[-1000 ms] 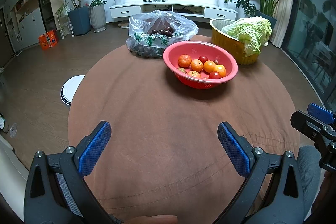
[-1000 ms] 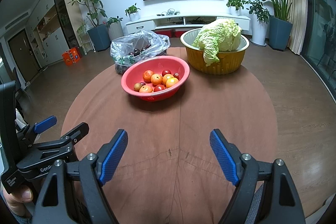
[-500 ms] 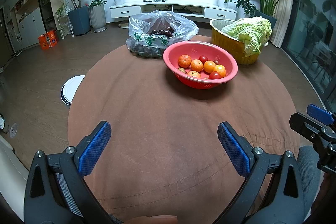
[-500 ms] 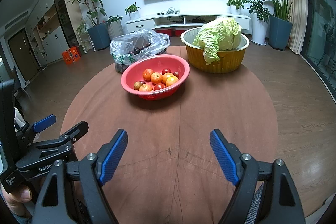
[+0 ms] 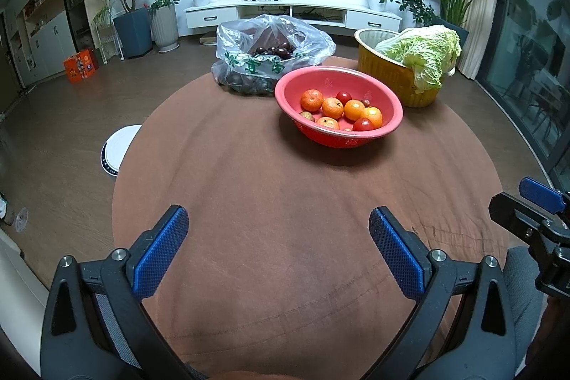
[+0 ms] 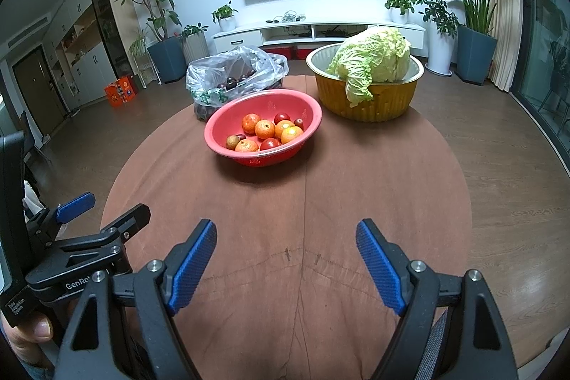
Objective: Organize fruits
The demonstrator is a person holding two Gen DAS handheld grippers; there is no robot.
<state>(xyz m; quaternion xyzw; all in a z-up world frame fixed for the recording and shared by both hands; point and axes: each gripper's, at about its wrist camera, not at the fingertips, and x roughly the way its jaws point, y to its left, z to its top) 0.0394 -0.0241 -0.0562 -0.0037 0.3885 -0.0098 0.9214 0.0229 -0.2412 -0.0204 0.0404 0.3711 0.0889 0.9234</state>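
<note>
Bench (image 5: 249, 202): round, under a brown cloth; carries three containers along the far half; near half bare below both grippers.
Yellow basin (image 6: 367, 102): far right on the bench; holds one leafy cabbage (image 6: 374, 59) that overhangs the near rim.
Plastic bag (image 5: 270, 56): far left, mouth open; holds dark round fruits (image 5: 274, 51), plum-like, exact kind too small to tell; touching or just behind the red bowl's far-left rim, contact not clear.
Red bowl (image 5: 356, 138): centre of the far half, between bag and basin; holds mixed fruit.
Bowl contents: several oranges (image 6: 265, 129), at least two small red fruits (image 6: 281, 118), one brownish fruit (image 6: 232, 141) at the left edge; all loose, unsorted by kind.
Left gripper (image 5: 278, 248): spread wide, nothing between the pads; low at the near edge of the bench.
Right gripper (image 6: 285, 259): spread wide, nothing held; beside the left one at the near edge.
Key relation: bowl fruit well ahead of both grippers; ahead and right of the left one, ahead and slightly left of the right one; neither clearly nearer.
Long axis: none to speak of, fruit round.
Stage, as judged: fits either fruit gathered into the bowl, or mixed fruit awaiting sorting; not settled here.
</note>
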